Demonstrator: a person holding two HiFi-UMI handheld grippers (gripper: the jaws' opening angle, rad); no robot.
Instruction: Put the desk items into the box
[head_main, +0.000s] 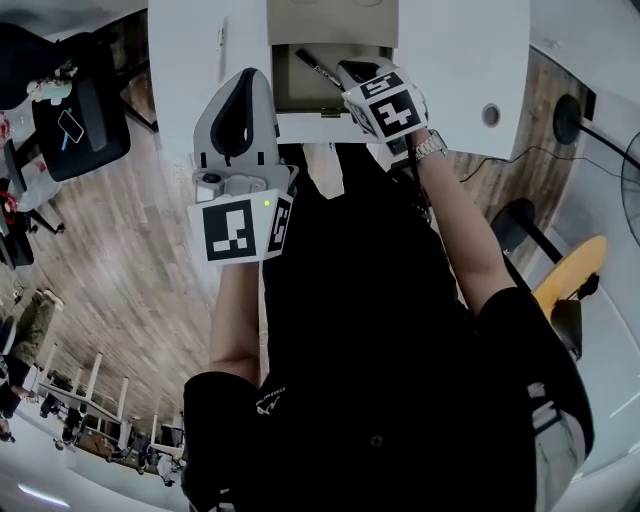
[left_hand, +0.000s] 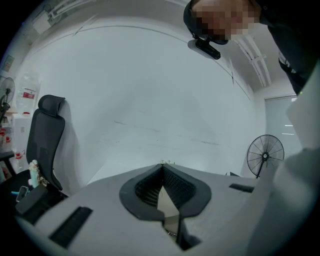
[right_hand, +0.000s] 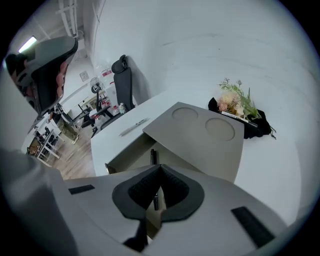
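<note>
A flat grey-tan box (head_main: 332, 22) stands on the white desk (head_main: 190, 60) with its front compartment (right_hand: 131, 149) open. A black pen (head_main: 318, 68) lies slantwise inside; in the right gripper view the pen (right_hand: 153, 156) shows just past the jaw tips. My right gripper (head_main: 350, 72) (right_hand: 160, 167) hovers over that compartment, jaws shut tip to tip, and I see nothing clamped between them. My left gripper (head_main: 245, 85) (left_hand: 162, 166) is held at the desk's front edge, tilted upward toward the wall and ceiling, shut and empty.
A slim silvery item (right_hand: 134, 126) (head_main: 221, 45) lies on the desk left of the box. Flowers on a black bag (right_hand: 240, 107) sit behind the box. A round cable hole (head_main: 490, 114) is at the right. An office chair (left_hand: 45, 135) and a fan (left_hand: 265, 156) stand nearby.
</note>
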